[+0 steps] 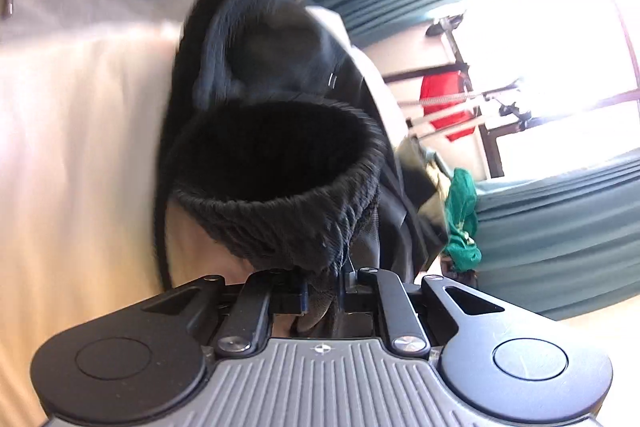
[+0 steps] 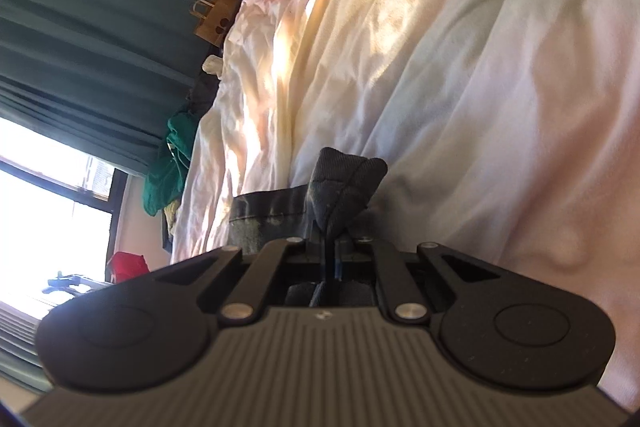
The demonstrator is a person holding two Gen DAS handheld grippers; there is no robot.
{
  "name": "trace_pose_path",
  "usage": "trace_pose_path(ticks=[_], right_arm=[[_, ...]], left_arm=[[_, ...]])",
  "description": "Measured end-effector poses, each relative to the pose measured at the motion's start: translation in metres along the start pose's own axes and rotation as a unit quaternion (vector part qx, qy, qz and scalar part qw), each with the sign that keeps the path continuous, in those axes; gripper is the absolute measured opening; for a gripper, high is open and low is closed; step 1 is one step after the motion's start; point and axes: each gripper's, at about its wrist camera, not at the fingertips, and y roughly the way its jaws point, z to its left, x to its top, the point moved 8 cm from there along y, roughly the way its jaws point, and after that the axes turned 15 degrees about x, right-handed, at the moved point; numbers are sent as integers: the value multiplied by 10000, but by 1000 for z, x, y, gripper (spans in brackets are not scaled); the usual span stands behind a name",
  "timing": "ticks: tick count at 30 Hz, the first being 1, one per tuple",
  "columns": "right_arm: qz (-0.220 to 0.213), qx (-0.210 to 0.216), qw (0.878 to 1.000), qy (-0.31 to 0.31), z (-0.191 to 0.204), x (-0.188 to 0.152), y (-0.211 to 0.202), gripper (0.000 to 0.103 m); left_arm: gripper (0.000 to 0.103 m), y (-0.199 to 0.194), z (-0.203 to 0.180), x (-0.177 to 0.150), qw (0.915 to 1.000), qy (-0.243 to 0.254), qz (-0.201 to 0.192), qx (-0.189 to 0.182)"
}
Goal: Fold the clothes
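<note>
The left gripper (image 1: 322, 287) had its jaws pinched tight on the ribbed hem of a black garment (image 1: 276, 163), which hung open like a dark tube above the pale bedsheet (image 1: 72, 147). The right gripper (image 2: 329, 251) was clamped on a folded edge of dark fabric (image 2: 344, 183) that lay against the rumpled sheet; green curtains (image 2: 80, 47) hung beside a bright window (image 2: 44, 187)

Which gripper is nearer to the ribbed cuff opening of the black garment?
Left. The left gripper is shut on the black garment right at the ribbed cuff. The right gripper is clamped on dark fabric over the bedsheet; no cuff shows there.
</note>
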Motion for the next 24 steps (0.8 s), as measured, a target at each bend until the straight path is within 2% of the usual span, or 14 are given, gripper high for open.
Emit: trace_pose_path(ticks=[5,10,11,13,15,19,22,24], right_arm=[[-604,168,9971,435,0,26,-19,7],[-866,-107,9938,692,-17,34,-35,7],[-879,-160,9938,659,-19,34,-36,7],[-884,-284,9943,530,-20,33,-38,7],[-828,-447,9951,293,-21,30,-36,7],[-560,-772,9952,232,-36,24,-34,7],[-427,-731,9960,282,-37,24,-33,8],[-328,-708,9966,253,-34,23,-32,9]], left_arm=[[11,-54,24,44,9984,42,-380,408],[11,-66,72,69,9951,37,79,984],[11,-68,95,73,9945,73,119,1036],[11,-57,113,88,9937,141,153,1101],[12,-41,122,93,9927,154,169,1181],[16,-19,146,102,9894,345,251,1389],[25,-16,155,104,9902,440,264,1296],[26,-22,153,103,9870,793,119,1392]])
